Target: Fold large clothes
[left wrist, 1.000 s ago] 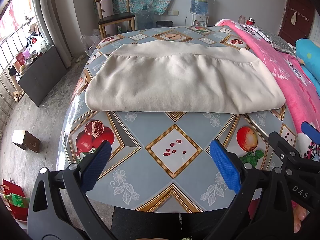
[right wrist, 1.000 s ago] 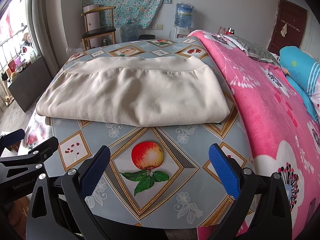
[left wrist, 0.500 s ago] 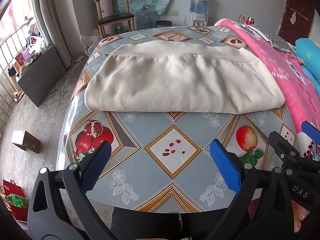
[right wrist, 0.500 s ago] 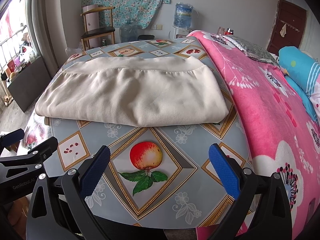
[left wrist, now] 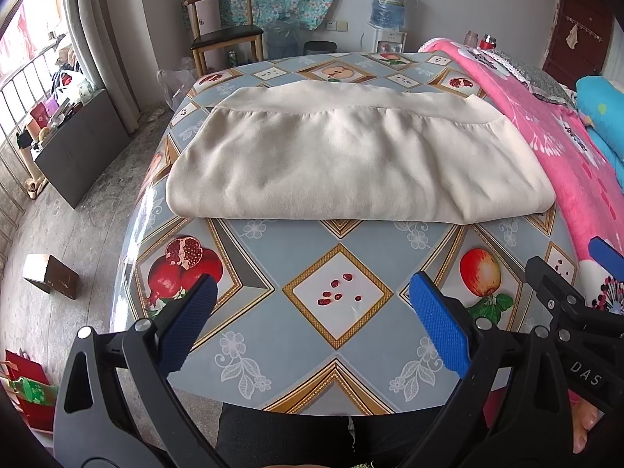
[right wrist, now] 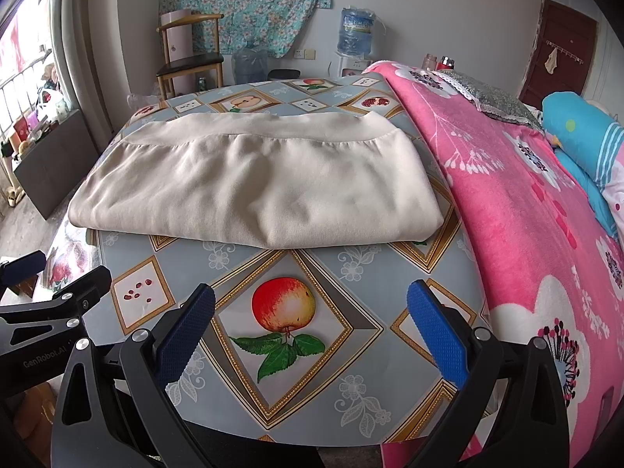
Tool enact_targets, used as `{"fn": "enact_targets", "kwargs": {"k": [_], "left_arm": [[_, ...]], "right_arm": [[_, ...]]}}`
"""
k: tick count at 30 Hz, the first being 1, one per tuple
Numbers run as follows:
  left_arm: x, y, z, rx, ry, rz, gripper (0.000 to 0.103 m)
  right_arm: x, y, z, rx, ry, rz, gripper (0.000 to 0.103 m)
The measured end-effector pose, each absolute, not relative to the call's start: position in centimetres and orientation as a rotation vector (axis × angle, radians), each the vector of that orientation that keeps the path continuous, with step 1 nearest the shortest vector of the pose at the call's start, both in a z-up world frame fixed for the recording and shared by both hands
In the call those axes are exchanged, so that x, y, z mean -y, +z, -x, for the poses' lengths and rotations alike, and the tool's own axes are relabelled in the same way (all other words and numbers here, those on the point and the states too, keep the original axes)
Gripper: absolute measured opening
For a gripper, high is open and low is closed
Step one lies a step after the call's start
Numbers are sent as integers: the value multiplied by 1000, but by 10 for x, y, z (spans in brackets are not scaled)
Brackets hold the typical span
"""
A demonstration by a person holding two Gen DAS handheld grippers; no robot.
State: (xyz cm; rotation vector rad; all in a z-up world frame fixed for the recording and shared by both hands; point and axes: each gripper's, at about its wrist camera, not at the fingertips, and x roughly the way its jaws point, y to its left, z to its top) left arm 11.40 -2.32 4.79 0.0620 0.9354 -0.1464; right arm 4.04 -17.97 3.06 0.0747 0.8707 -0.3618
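Note:
A cream garment lies folded flat across the middle of a table covered with a fruit-print cloth; it also shows in the right wrist view, with its waistband along the far edge. My left gripper is open and empty, held above the table's near edge, short of the garment. My right gripper is open and empty too, over the apple print, to the right of the left one. Neither gripper touches the cloth or the garment.
A pink flowered blanket covers the bed against the table's right side, with a blue pillow on it. A wooden chair and a water dispenser stand behind. A brown box sits on the floor at left.
Both grippers stay open and almost still. The garment has not moved; the views shift only very slightly.

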Motion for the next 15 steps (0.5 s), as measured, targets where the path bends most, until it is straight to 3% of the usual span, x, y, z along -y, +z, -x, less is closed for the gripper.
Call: {"fn": "enact_targets", "kwargs": {"k": [15], "left_arm": [[23, 48, -114, -936, -147, -61, 95]], "right_arm": [[180, 31, -41, -870, -362, -73, 96]]}}
